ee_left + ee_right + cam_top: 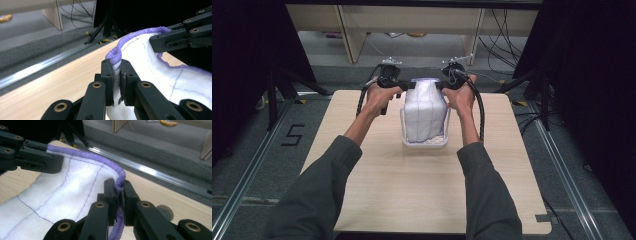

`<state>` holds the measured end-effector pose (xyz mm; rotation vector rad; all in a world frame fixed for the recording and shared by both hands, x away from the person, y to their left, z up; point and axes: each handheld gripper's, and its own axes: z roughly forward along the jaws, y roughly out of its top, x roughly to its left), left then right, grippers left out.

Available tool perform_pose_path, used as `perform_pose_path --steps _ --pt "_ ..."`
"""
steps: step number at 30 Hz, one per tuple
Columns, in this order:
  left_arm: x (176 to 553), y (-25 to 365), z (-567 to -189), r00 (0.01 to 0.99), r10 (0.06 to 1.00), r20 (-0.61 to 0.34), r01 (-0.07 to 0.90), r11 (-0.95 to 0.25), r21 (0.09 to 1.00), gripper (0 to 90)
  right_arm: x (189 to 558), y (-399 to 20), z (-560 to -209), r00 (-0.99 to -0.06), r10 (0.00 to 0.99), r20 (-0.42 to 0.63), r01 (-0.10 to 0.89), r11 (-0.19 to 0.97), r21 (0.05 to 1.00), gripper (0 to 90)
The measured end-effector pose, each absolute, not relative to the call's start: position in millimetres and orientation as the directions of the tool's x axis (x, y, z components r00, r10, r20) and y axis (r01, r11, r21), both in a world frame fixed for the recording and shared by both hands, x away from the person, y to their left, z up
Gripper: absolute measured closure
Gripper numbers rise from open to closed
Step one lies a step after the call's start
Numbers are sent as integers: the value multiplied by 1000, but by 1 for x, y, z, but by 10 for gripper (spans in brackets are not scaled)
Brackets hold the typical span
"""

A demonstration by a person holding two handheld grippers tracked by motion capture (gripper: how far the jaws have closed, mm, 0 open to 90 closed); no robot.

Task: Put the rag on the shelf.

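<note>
- One white cloth (424, 112) with purple edging hangs stretched between both tools, its lower end in, apparently, a clear tray (404, 131) mid-bench (377, 190).
- Left tool (117, 75): clamped on the hem's left corner.
- Right tool (119, 192): clamped on the right corner; both equally near.

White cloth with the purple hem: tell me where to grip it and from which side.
Grip the white cloth at its two top corners on the purple hem, one gripper from each side. The thick hem gives the jaws purchase, as the left gripper and right gripper show, each shut on a corner.
</note>
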<state>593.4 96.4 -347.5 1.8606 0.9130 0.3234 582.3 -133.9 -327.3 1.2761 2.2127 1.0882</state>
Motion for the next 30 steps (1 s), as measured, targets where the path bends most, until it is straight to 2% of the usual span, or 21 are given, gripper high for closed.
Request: perform_pose_path --steps 16,20,21,23,24,30 --pt "589 95 -368 695 696 -181 509 -299 807 821 587 -132 -350 -530 845 70 628 335 702 825" --pt "588 94 -368 695 696 -179 513 -306 802 818 587 -132 -350 -521 850 73 637 331 696 794" --pt "587 92 -368 691 698 -187 517 -297 803 815 587 -133 -351 -517 854 62 642 339 687 758" --pt "586 93 -368 692 694 -196 529 -303 793 794 588 -135 -352 -504 862 60 644 328 691 714" --pt "586 93 -368 692 694 -196 529 -303 793 759 588 -136 -351 -494 867 66 650 318 691 703" --pt "583 98 -360 675 709 -206 529 -269 805 676 588 -143 -346 -487 872 58 633 306 712 644"
